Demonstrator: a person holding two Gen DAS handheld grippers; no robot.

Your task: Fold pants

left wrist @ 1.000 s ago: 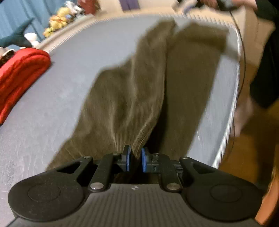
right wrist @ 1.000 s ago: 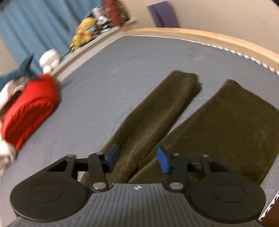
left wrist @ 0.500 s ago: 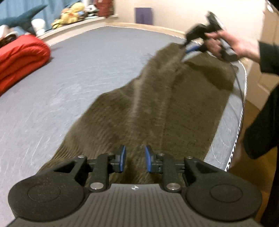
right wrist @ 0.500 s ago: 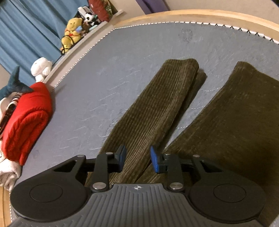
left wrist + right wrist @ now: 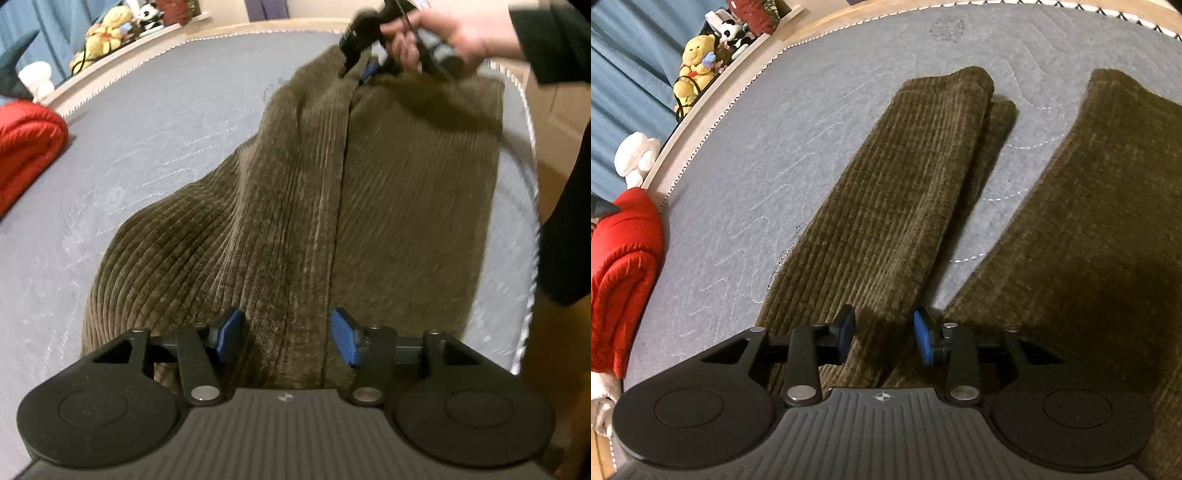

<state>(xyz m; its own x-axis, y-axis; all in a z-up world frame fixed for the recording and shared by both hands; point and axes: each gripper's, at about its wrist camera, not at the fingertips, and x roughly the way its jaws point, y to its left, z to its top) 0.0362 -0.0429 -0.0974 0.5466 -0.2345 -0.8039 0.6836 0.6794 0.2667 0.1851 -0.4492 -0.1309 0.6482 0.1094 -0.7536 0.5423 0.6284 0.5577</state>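
Olive corduroy pants (image 5: 295, 206) were spread on a grey mattress (image 5: 147, 122), with both grippers angled downward over them.

The left gripper (image 5: 286, 338) was tilted down at the waist end, its jaws opening, with a ridge of cloth seen between the blue pads but not pinched. The right gripper (image 5: 884, 338) was held by a hand (image 5: 458, 29) in a dark sleeve (image 5: 554, 40) over the leg ends, its jaws closing above the near leg, not yet gripping it. A red quilted bundle (image 5: 624, 273) lay at the mattress edge, well apart.
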